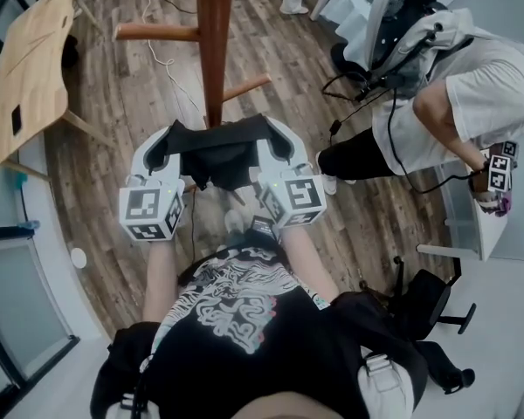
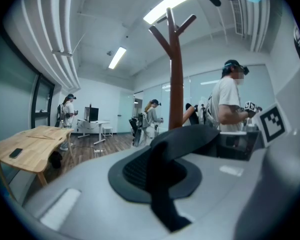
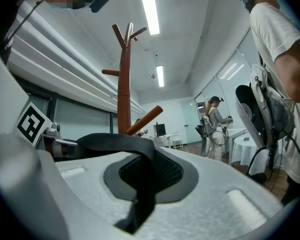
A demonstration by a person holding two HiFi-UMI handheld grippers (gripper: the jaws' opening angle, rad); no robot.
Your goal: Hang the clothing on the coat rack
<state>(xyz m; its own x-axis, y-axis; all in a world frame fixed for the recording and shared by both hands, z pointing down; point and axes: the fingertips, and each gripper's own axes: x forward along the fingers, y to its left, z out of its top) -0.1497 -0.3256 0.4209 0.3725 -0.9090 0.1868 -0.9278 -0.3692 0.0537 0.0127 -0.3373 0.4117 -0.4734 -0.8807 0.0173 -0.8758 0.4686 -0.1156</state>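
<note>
A black garment (image 1: 217, 152) hangs stretched between my two grippers at chest height. My left gripper (image 1: 168, 144) is shut on its left edge, and a dark strip of the cloth (image 2: 159, 186) runs between the jaws in the left gripper view. My right gripper (image 1: 274, 138) is shut on the right edge; the cloth (image 3: 142, 184) shows the same way in the right gripper view. The brown wooden coat rack (image 1: 215, 37) stands just beyond the garment, its pole (image 2: 176, 89) upright with angled pegs (image 3: 144, 119) higher up.
A light wooden table (image 1: 31, 68) stands at the left. Another person in a white shirt (image 1: 472, 94) bends at the right, near a white table edge (image 1: 472, 225). A black office chair base (image 1: 430, 308) is at the lower right. Cables (image 1: 162, 55) lie on the wood floor.
</note>
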